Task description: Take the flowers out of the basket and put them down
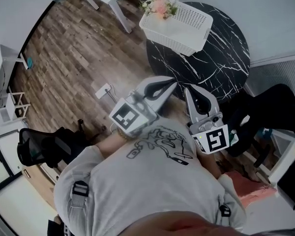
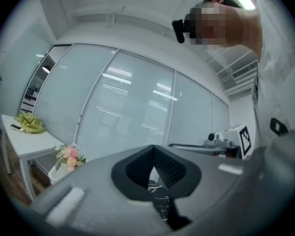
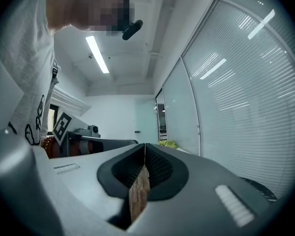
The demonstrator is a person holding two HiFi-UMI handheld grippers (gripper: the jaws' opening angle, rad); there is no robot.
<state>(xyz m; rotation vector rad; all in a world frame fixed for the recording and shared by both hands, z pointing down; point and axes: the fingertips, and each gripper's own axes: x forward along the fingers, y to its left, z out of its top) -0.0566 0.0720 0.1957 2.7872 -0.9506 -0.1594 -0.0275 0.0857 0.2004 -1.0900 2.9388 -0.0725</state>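
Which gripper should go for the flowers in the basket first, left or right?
Left, probably. The flowers sit at the left end of the basket, nearer the left gripper, whose view shows them. The right gripper does not see them. Both are shut and empty.

Table (image 1: 228, 58): black marble, stood upper right.
Floor (image 1: 69, 53): wood planks, lay upper left.
Chair (image 1: 39, 149): black, sat at your lower left.

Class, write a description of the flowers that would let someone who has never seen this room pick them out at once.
Find the round black marble table with white veins. On it sits a white perforated basket, and the flowers stand in one end of it. They are a small pink and cream bunch with green leaves, the only colourful thing on the table.
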